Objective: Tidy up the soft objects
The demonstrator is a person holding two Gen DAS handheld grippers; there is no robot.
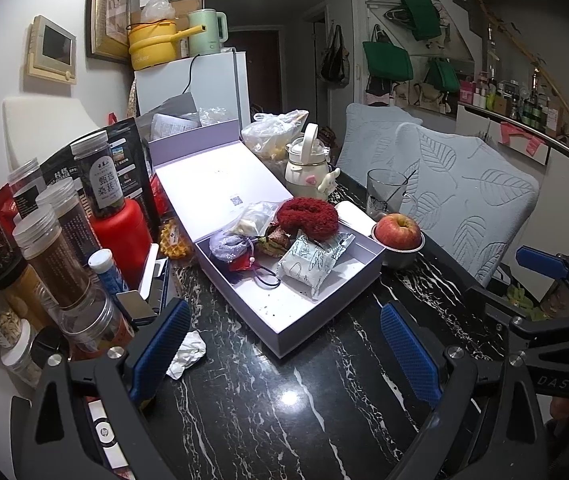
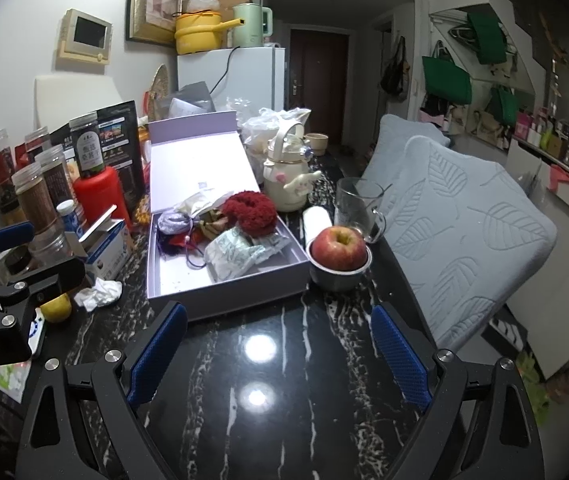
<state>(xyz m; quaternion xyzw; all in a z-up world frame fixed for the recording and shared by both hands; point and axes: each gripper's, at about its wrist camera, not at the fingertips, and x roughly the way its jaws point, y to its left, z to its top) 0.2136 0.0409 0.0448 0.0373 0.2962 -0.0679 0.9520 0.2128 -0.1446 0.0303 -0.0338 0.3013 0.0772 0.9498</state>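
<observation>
An open lilac box lies on the black marble table. It holds a red fuzzy scrunchie, a patterned soft packet, a lavender pouch and other small soft items. A crumpled white tissue lies on the table left of the box. My left gripper is open and empty, just before the box. My right gripper is open and empty, also short of the box.
Several jars and a red bottle crowd the left side. An apple in a metal bowl, a glass mug and a cream kettle stand right of the box. Cushioned chairs line the right edge.
</observation>
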